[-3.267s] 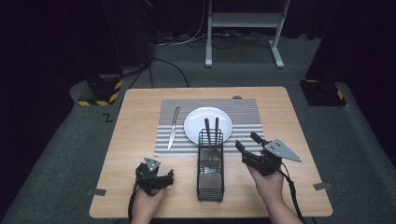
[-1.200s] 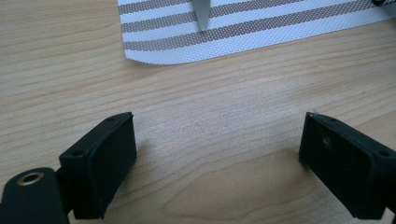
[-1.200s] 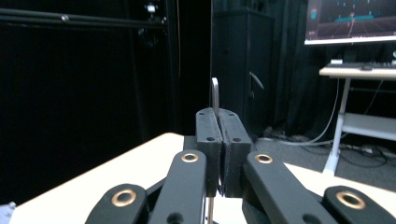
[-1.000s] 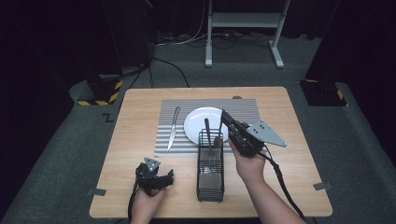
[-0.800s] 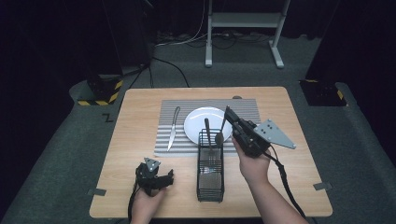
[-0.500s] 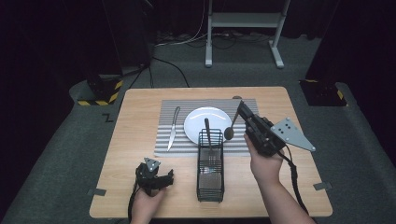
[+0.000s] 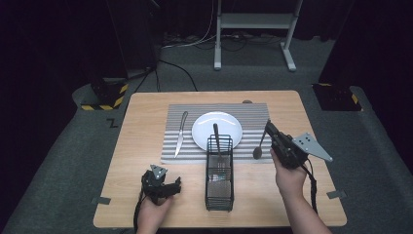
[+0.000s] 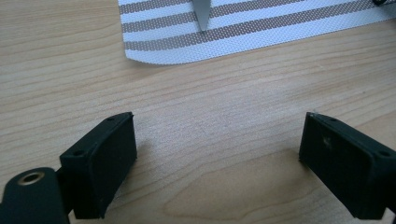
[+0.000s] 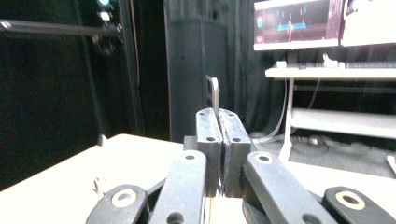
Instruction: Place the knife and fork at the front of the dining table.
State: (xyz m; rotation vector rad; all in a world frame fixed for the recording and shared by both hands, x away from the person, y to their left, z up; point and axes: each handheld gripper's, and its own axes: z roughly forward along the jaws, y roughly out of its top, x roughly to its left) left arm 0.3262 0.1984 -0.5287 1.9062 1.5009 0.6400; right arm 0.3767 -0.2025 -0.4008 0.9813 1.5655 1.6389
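Note:
My right gripper (image 7: 269,129) is shut on the handle of a spoon (image 7: 259,147), whose bowl hangs down at the right edge of the striped placemat (image 7: 253,114). In the right gripper view the jaws of the right gripper (image 9: 219,119) press together with the spoon handle (image 9: 214,95) sticking up between them. A black wire caddy (image 7: 220,187) stands at the table's front middle with one utensil (image 7: 217,141) upright in it. My left gripper (image 7: 170,186) rests open at the front left; in its own view the left gripper (image 8: 217,154) has bare wood between its jaws.
A white plate (image 7: 217,127) sits mid-placemat, just behind the caddy. A knife (image 7: 180,134) lies left of the plate, its tip (image 8: 202,14) near the mat's front edge. The wooden table (image 7: 146,126) has bare wood on both sides. A white stand (image 7: 253,22) is beyond it.
My right gripper has drawn the spoon up out of the caddy and carried it right, to the placemat's right edge. The left gripper has stayed put.

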